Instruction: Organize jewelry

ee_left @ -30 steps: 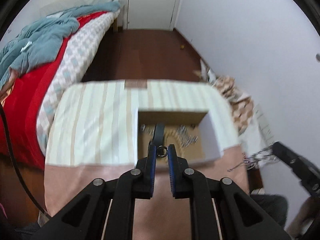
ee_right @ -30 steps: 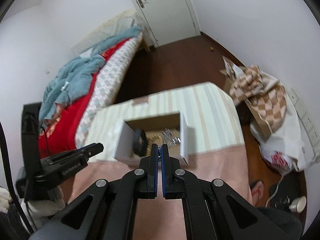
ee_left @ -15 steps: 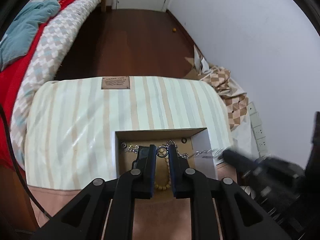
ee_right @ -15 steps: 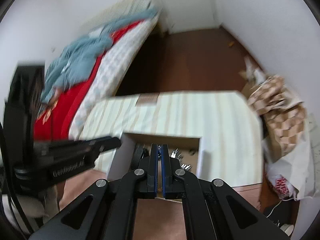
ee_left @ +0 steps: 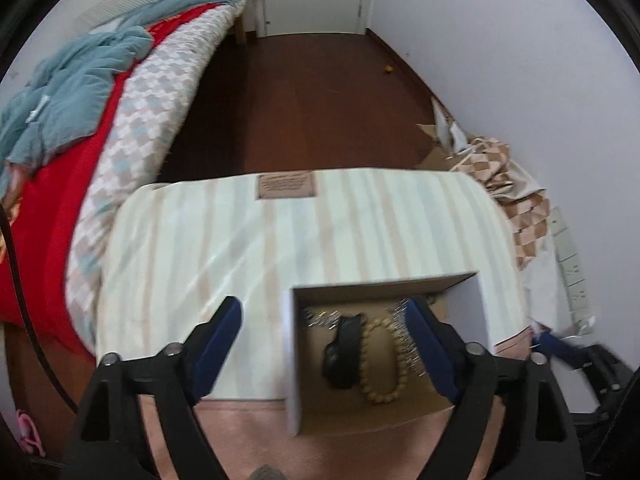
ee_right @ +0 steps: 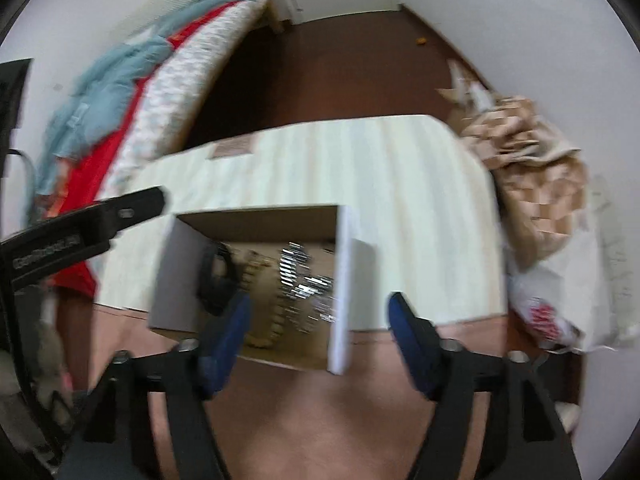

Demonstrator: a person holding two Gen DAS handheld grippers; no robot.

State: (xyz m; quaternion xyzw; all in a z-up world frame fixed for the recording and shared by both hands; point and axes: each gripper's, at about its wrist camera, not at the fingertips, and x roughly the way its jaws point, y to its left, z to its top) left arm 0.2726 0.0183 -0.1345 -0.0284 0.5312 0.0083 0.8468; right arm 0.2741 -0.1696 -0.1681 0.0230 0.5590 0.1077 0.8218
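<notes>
The jewelry is seen gathered in the box (ee_left: 384, 408), low and right of centre in the left wrist frame: a bead bracelet (ee_left: 382, 358), a black band (ee_left: 344, 354) just to its left, and silver chain (ee_left: 400, 312) along the back and right side. In the right wrist frame the same pile is shown blurred at lower centre, with the chain (ee_right: 306, 280) heaped to the right of the band (ee_right: 216, 276). No loose piece can be made out on the striped cushion (ee_left: 248, 248), so the collecting is judged largely done. Whether any sorting inside the box is left cannot be told.

The left gripper (ee_left: 324, 334) is held wide open, nothing between its blue pads (ee_left: 218, 340). One pad is over the cushion at lower left, the other over the box's right half. Whether that pad touches the chain cannot be told.

The right gripper (ee_right: 316, 320) is likewise spread wide and empty, its pads (ee_right: 408, 340) straddling the box's near right wall. Contact is not shown. Both claws are judged free for a next pick.
</notes>
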